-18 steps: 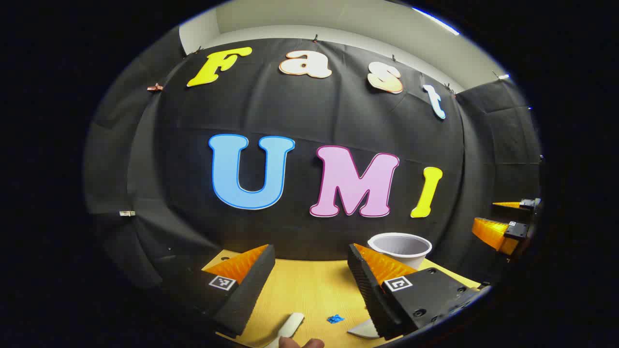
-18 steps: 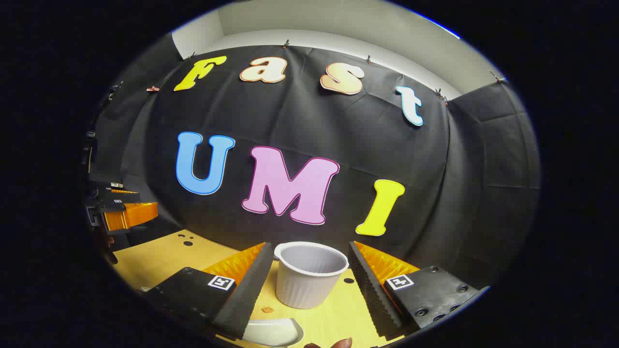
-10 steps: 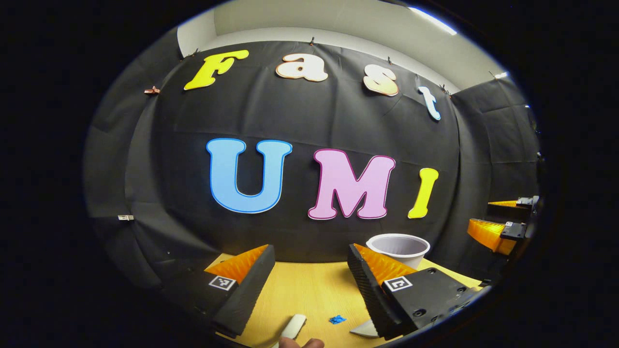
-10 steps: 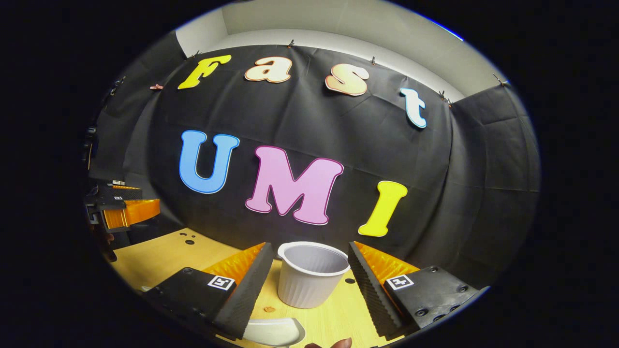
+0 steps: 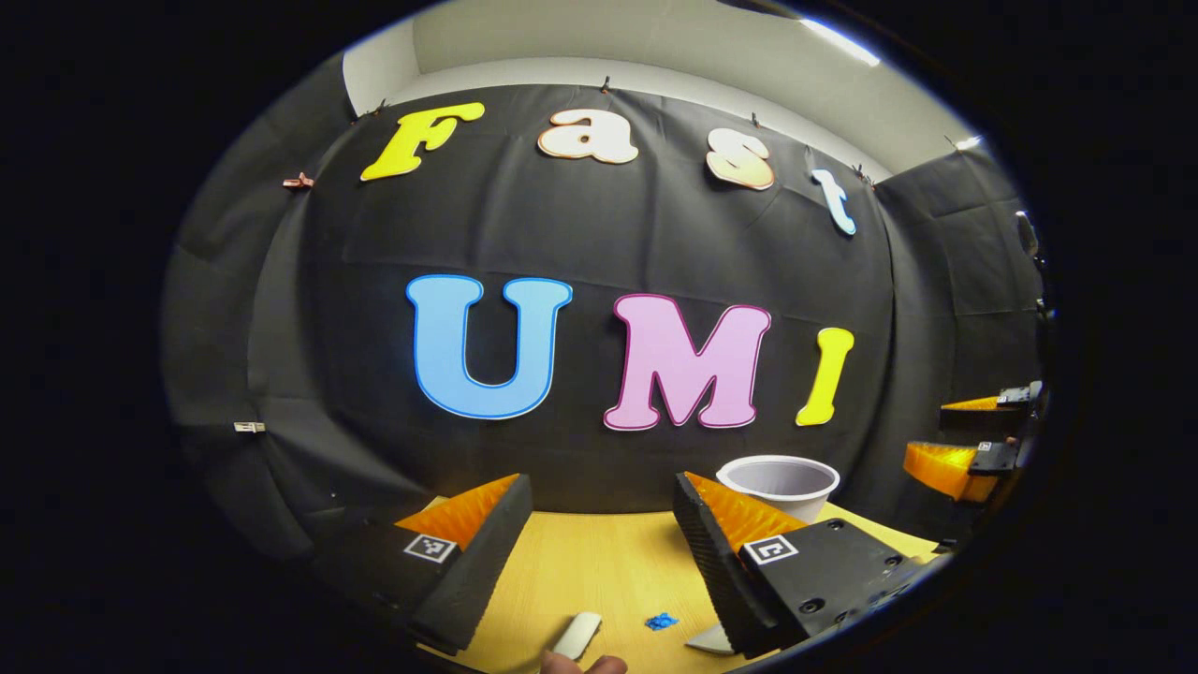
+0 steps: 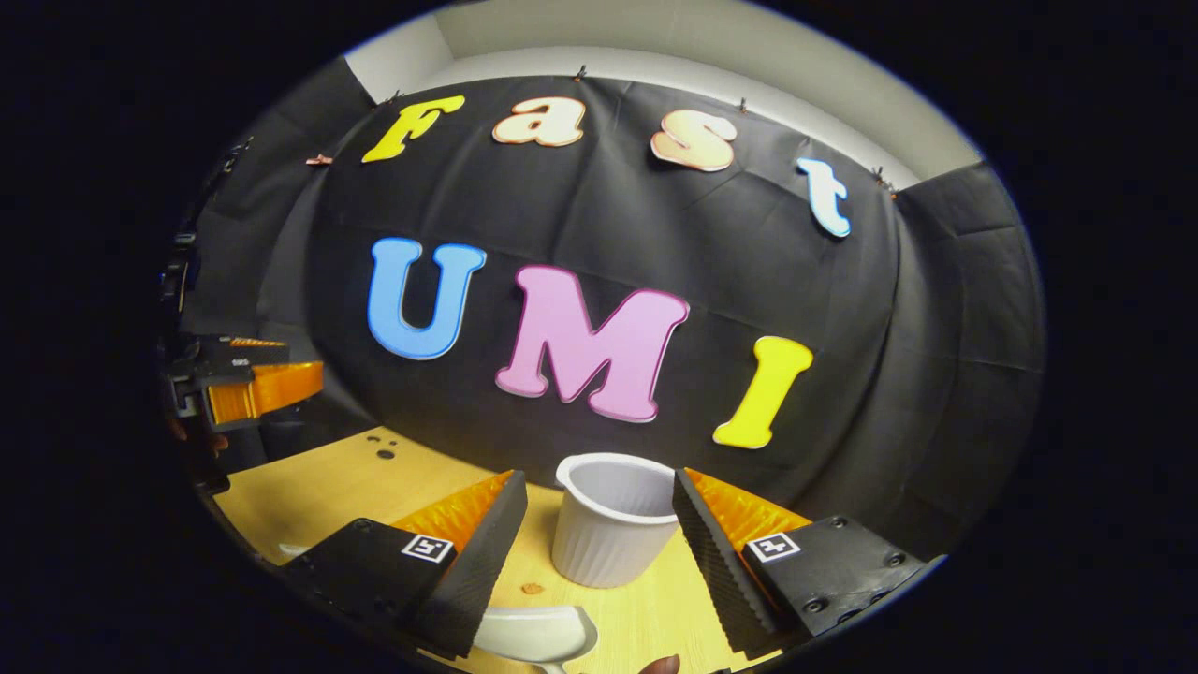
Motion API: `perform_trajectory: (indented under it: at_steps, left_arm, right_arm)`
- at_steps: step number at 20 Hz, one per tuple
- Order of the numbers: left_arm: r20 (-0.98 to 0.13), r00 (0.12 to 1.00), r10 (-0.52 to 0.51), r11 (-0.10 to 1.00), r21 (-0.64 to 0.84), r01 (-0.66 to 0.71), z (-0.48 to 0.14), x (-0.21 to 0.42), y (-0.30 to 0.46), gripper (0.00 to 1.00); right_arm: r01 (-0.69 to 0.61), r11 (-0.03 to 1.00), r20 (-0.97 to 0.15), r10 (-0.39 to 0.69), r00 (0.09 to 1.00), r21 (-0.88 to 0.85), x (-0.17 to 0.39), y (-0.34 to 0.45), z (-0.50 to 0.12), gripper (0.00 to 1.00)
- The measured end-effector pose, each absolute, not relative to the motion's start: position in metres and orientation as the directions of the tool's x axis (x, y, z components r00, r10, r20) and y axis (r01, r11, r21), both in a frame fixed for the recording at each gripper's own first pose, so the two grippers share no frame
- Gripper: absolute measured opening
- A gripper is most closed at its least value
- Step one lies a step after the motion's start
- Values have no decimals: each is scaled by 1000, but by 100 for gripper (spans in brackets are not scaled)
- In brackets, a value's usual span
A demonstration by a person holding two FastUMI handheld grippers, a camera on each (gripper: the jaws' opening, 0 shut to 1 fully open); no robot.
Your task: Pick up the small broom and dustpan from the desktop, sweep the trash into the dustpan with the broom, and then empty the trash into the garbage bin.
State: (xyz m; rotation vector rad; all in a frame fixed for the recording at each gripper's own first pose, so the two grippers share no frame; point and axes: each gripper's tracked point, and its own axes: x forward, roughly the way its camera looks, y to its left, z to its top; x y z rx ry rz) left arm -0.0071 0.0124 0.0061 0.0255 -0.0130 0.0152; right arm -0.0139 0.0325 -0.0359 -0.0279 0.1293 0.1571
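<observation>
- A staged recording booth, not a home: black cloth wall (image 5: pixel 655 234) clipped up along its top edge.
- Plain pale room wall (image 6: pixel 711 47) rises behind the cloth.
- Light wooden worktop (image 6: pixel 318 487) meets the cloth at its far edge.

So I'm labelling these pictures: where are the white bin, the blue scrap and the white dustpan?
white bin (image 6: pixel 613 548), right gripper view, ribbed side wall.
blue scrap (image 5: pixel 662 621), left gripper view, its middle.
white dustpan (image 6: pixel 535 632), right gripper view, its scoop.

Matt pale wood-grain desktop (image 6: pixel 309 491), ribbed white plastic garbage bin (image 6: pixel 608 548), smooth glossy white plastic dustpan (image 6: pixel 533 635).
</observation>
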Motion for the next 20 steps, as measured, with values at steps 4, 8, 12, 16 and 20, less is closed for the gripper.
perform_trajectory:
  at_steps: [4,8,12,16,20]
  left_arm:
    - [-9,999,37,997,67,-36,-5,-8,20,95]
    - [-32,998,46,995,86,-43,-17,-9,23,96]
    - [-55,997,56,994,94,-50,-29,-10,27,96]
    - [-80,995,65,995,87,-58,-37,-12,30,96]
    - [-97,992,81,994,81,-73,-45,-14,33,96]
  right_arm:
    - [-301,953,-450,288,845,44,-51,43,-140,98]
    - [-326,941,-680,299,670,92,-84,33,-237,96]
    - [-357,925,-803,311,509,132,-102,39,-307,96]
    - [-370,917,-870,302,389,152,-100,51,-363,95]
    - [-383,906,-903,306,301,179,-94,67,-400,94]
